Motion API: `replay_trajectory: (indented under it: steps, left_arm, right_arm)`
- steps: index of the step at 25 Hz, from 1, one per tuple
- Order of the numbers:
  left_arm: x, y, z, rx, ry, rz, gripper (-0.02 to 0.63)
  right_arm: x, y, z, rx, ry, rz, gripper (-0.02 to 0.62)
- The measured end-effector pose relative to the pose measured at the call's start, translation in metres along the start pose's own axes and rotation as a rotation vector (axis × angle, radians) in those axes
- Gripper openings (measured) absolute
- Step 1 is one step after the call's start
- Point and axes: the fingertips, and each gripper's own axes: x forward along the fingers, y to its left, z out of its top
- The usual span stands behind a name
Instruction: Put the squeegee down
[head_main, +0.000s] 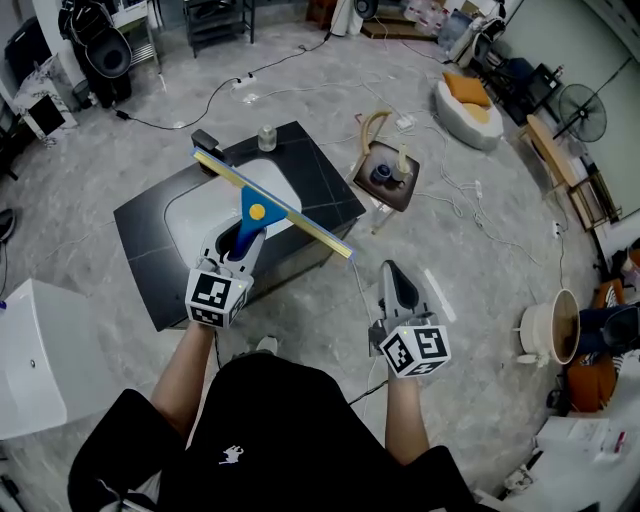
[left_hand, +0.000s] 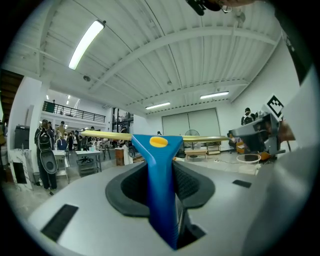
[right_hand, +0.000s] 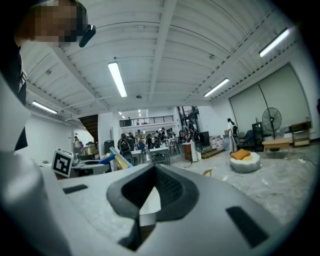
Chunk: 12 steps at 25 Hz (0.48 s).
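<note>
The squeegee (head_main: 252, 212) has a blue handle with a yellow dot and a long yellow blade. It hangs slantwise over the black table (head_main: 150, 240) and its white basin (head_main: 195, 215). My left gripper (head_main: 243, 247) is shut on the blue handle, above the table's near edge. In the left gripper view the squeegee handle (left_hand: 159, 155) stands pinched in the left gripper (left_hand: 161, 175), with the blade level across the top. My right gripper (head_main: 392, 275) hovers over the floor right of the table, jaws together and empty. The right gripper (right_hand: 149, 200) view shows the squeegee (right_hand: 116, 159) off to its left.
A jar (head_main: 266, 138) and a small dark block (head_main: 205, 140) stand at the table's far edge. A low wooden stand (head_main: 385, 175) with small items sits beyond the right corner. A white box (head_main: 30, 360) is at left, a bucket (head_main: 550, 328) at right. Cables cross the floor.
</note>
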Motion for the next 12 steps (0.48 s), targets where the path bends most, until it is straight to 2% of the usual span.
replay_trajectory:
  steps: [12]
  left_arm:
    - [0.013,0.048,-0.014,-0.024,-0.004,-0.053,0.126]
  right_arm:
    - [0.045,0.030,-0.003,-0.024,0.030,-0.037,0.002]
